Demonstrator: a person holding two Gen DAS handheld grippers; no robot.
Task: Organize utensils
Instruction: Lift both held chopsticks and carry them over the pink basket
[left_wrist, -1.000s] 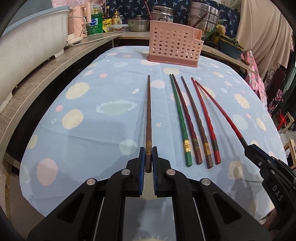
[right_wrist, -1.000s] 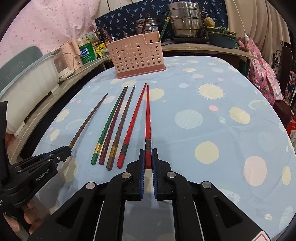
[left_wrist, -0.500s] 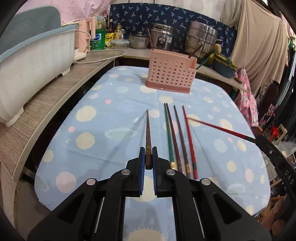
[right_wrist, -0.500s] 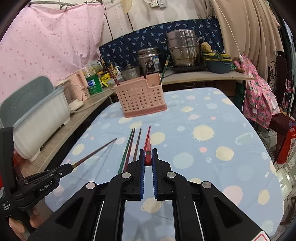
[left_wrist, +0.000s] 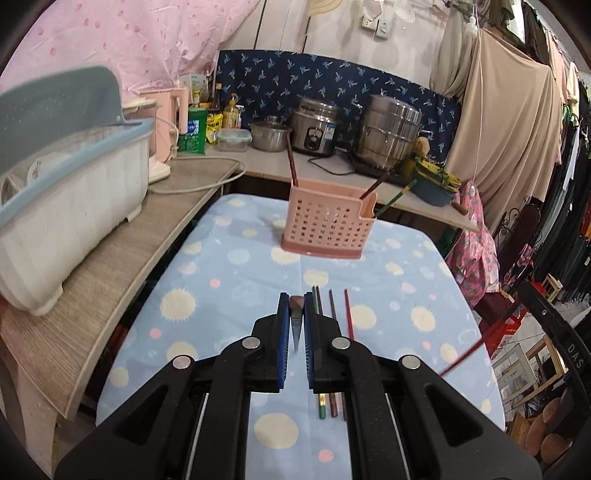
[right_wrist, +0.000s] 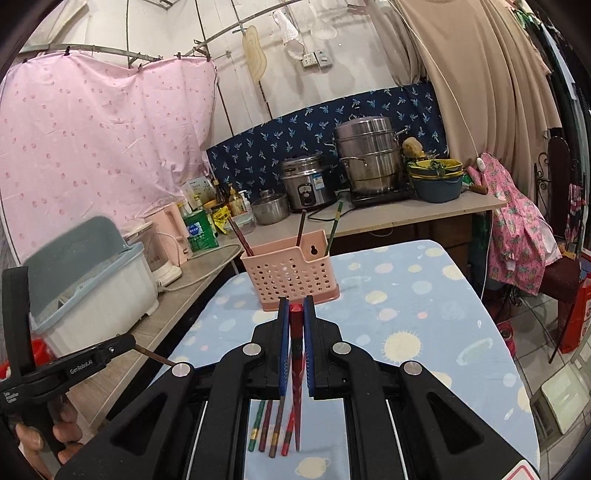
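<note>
Left wrist view shows your left gripper (left_wrist: 294, 325) clamped on a brown chopstick (left_wrist: 296, 321); your right gripper (right_wrist: 294, 343) pinches a red chopstick (right_wrist: 295, 365). Both hang above the table. Next, drop them tip-down into the pink basket (left_wrist: 327, 225).

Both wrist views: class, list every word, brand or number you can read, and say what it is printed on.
"GenRobot.AI": on the left claw body.
"DAS": on the right claw arm; the rest is cut off.
Small white print lower on the left claw body: too blurred.
Green canister, yellow packet and rice cooker labels: too small.
</note>
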